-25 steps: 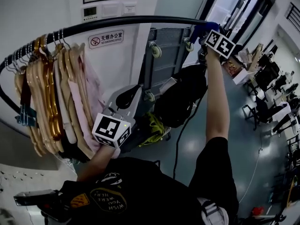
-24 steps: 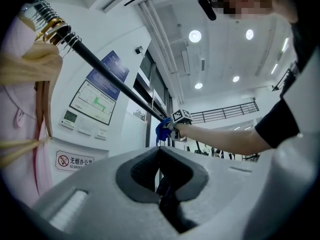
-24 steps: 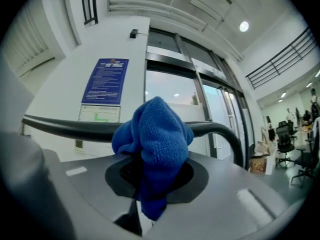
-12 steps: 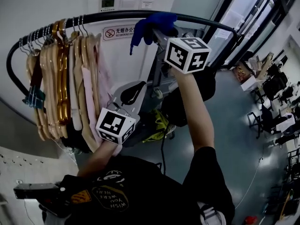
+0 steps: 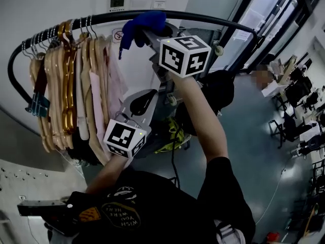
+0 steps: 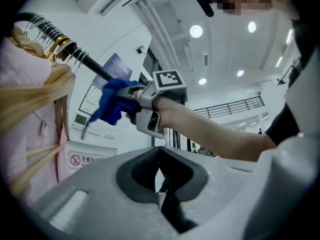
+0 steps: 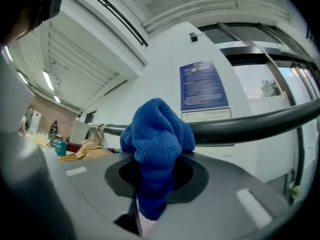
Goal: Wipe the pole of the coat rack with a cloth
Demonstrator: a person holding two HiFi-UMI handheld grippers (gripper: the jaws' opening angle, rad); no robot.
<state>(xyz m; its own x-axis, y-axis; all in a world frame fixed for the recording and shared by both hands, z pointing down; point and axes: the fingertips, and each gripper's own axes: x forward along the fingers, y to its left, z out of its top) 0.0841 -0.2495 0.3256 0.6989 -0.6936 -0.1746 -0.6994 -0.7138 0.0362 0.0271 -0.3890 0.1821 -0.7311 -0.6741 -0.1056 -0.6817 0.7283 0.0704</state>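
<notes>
1. The right gripper (image 7: pixel 150 194) is clamping the blue cloth (image 7: pixel 157 144) between its jaws, holding it against the black pole (image 7: pixel 250 126) at the head view's 12 o'clock.
2. The left gripper (image 6: pixel 162 186) is hanging toward 7 o'clock from it, jaws closed on nothing.
3. Hangers (image 5: pixel 61 60) are crowding the pole at the cloth's 9 o'clock.

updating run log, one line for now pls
right gripper: shut on blue cloth | cloth against pole | left gripper: shut, empty

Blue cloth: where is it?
The blue cloth is top centre in the head view, pinched in the right tongs against the pole, beside hanging clothes.
</notes>
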